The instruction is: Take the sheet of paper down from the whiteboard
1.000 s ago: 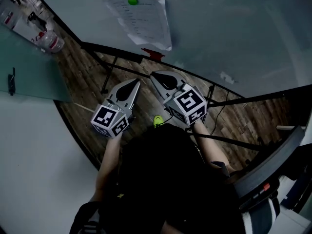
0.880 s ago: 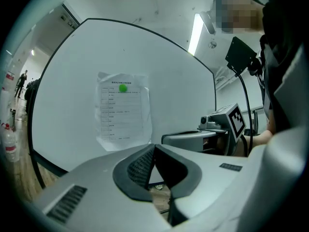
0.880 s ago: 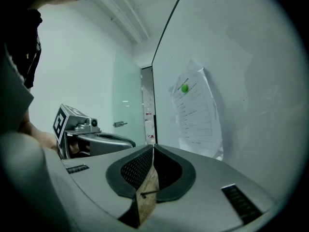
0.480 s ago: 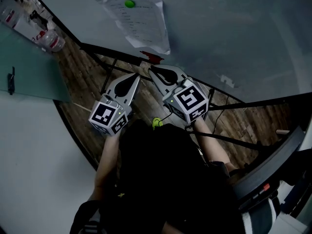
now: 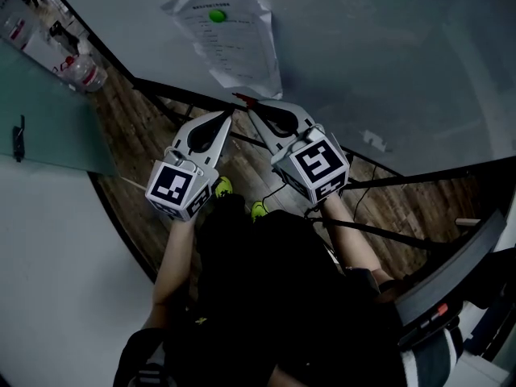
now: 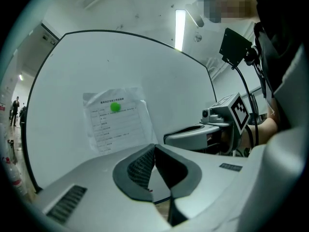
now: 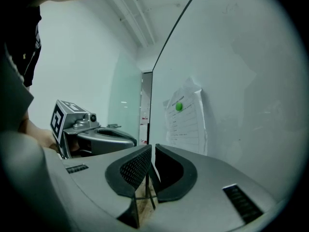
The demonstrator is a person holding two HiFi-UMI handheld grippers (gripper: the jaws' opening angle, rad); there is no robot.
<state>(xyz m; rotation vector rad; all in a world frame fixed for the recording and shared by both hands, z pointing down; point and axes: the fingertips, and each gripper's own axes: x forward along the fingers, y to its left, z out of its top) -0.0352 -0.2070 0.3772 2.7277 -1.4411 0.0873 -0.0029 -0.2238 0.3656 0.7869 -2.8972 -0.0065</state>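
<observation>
The sheet of paper hangs tall on the whiteboard, on the far side of both tips. The nearer right hand-held gripper has just been opening a crack. The left hand-held gripper is closed. Both are empty.

i'm looking down on a floor of brown wood planks. at the left of the head view stands a frosted green glass panel, with a plain white wall beside it. a plastic water bottle shows near the glass's far edge. overhead, one long strip light glows on a white ceiling. far left, small figures stand in a bright corridor.
</observation>
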